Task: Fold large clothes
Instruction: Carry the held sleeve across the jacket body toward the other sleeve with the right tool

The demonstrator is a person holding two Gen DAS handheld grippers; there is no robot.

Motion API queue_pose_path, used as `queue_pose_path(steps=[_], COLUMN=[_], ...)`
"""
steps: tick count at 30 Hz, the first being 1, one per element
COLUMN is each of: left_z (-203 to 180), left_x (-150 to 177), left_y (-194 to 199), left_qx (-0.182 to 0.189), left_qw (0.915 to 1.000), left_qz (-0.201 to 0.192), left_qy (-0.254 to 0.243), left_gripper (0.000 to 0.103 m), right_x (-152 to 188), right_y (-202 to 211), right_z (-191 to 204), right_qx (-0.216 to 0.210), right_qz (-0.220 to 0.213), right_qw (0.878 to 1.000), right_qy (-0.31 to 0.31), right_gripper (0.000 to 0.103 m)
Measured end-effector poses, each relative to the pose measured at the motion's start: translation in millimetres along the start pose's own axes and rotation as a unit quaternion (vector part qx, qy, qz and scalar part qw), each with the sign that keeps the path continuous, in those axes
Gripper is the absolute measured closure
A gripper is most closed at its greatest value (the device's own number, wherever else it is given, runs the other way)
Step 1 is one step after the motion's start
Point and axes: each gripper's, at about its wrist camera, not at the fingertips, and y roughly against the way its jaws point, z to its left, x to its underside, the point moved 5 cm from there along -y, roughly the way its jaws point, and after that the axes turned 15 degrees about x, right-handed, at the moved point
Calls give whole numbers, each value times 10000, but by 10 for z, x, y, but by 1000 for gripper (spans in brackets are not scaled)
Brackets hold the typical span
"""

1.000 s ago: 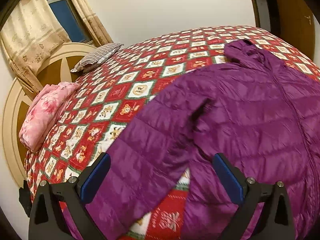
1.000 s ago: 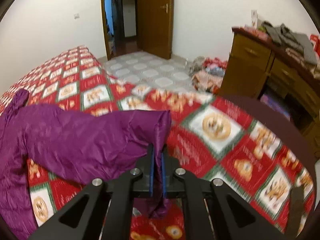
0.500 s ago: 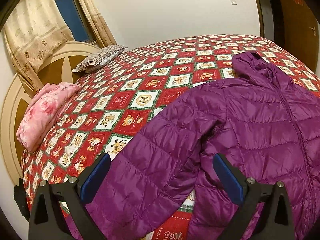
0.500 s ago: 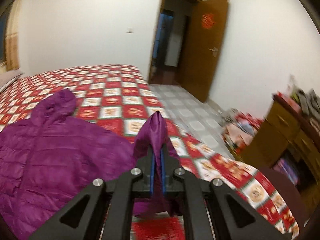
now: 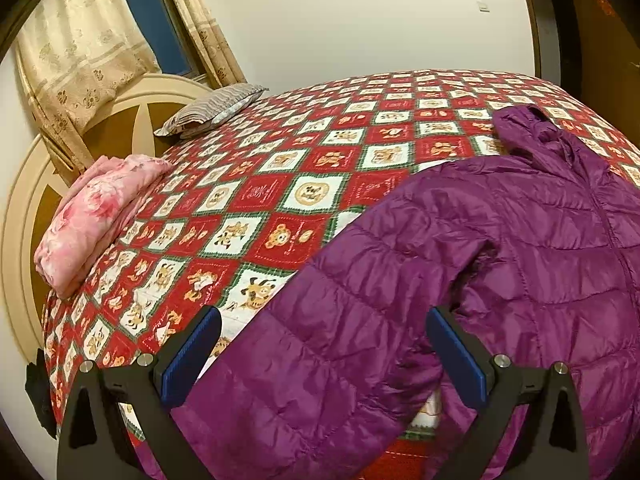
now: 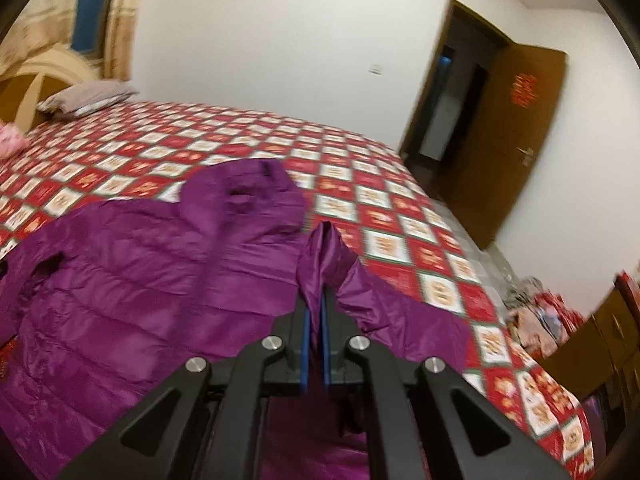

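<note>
A purple puffer jacket (image 5: 540, 248) lies front up on the red patchwork bedspread (image 5: 288, 184), hood (image 5: 528, 128) toward the far side. Its near sleeve (image 5: 328, 340) runs down between the wide-apart fingers of my left gripper (image 5: 320, 344), which is open and hovers over it. In the right wrist view the jacket body (image 6: 140, 272) spreads at left with the hood (image 6: 248, 192) beyond. My right gripper (image 6: 315, 320) is shut on the other sleeve's cuff (image 6: 326, 256), which sticks up between the blue pads, lifted over the jacket.
A folded pink garment (image 5: 96, 216) and a striped pillow (image 5: 212, 108) lie near the round headboard (image 5: 120, 128) at left. An open brown door (image 6: 508, 140) is at the far right. A wooden dresser (image 6: 616, 332) and a floor clutter pile (image 6: 536, 312) stand beside the bed.
My right gripper swept the held sleeve from the bed's edge leftward over the jacket body, rolling as it went. The left gripper drifted slightly along the near sleeve, still open.
</note>
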Motion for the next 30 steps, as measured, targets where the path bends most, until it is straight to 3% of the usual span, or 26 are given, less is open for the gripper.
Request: queue_pose_path(steps=[9,16,17,18,20,24,27,30], left_z=[260,217,183,155,109,20,-133,-447], left_x=[39,74,65,52,13,-106,-203,-305], left_y=[-24,-32,-18,1,41,122,212,274], left_qx=[-255,-303,-295,-303,-331,-293,-271,-118], left_qw=[9996,9995,9995,9995,9994,9995,9995,9996], left_qz=[3,105,90,70,22,-21,-132,-212], left_qy=[98,31,4,-26,-35,83,41,-114], left_gripper=[1,1,1,1,1,1,1,1], right_x=[-35,168,206,232,257,205,155,137], right_y=[76,-18,-36,-34,74,375,484,488], right_z=[1051,1668,1685,1673,1624,1363,1077,650], right_qx=[-684,-1151,-1265,-1408,-1772,-2094,-2038,-2008], right_qz=[-110,90,181,267,288,49,-83,-161], right_qw=[9962,9884,9866,9848,9804,9757,9781,9795], right_qy=[526,987,1015,984,811,641,420,1], right_gripper=[97,95,87,72,56,55,41,41])
